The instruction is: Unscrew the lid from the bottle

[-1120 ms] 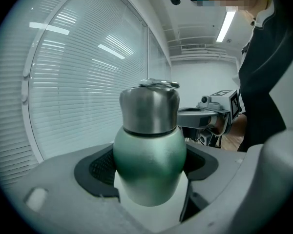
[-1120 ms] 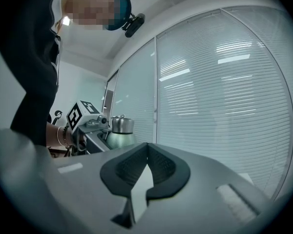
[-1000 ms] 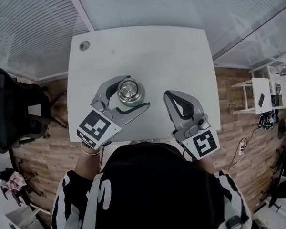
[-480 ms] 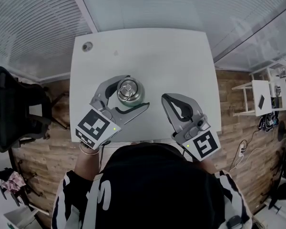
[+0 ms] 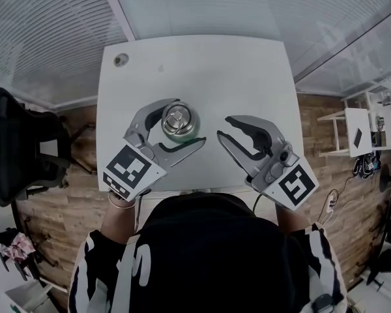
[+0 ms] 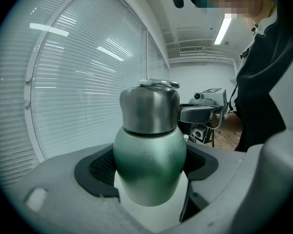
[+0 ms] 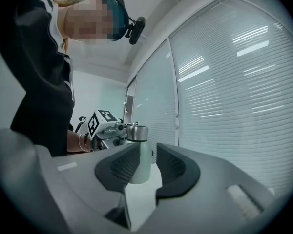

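- Head view: the bottle (image 5: 182, 129), its lid (image 5: 176, 118) on, is seen upright on the table (image 5: 202, 64). It is clasped by the left gripper (image 5: 190, 120). The right gripper (image 5: 224, 127) is held near the bottle, apart from it.
- Left gripper view: the bottle's green body (image 6: 149, 165) is pressed between both pads, with the lid (image 6: 150, 108) above them.
- Right gripper view: the jaws have just been opening and nothing is held between them. The bottle (image 7: 140, 161) is seen beyond their gap.

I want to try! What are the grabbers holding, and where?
Left gripper grips the bottle by its green body. Right gripper, jaws just opening, holds nothing.

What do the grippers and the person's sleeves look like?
The left gripper and right gripper are grey, with black textured pads and black-and-white marker cubes. The sleeves are black with white markings. The right jaws have just been opening, empty.
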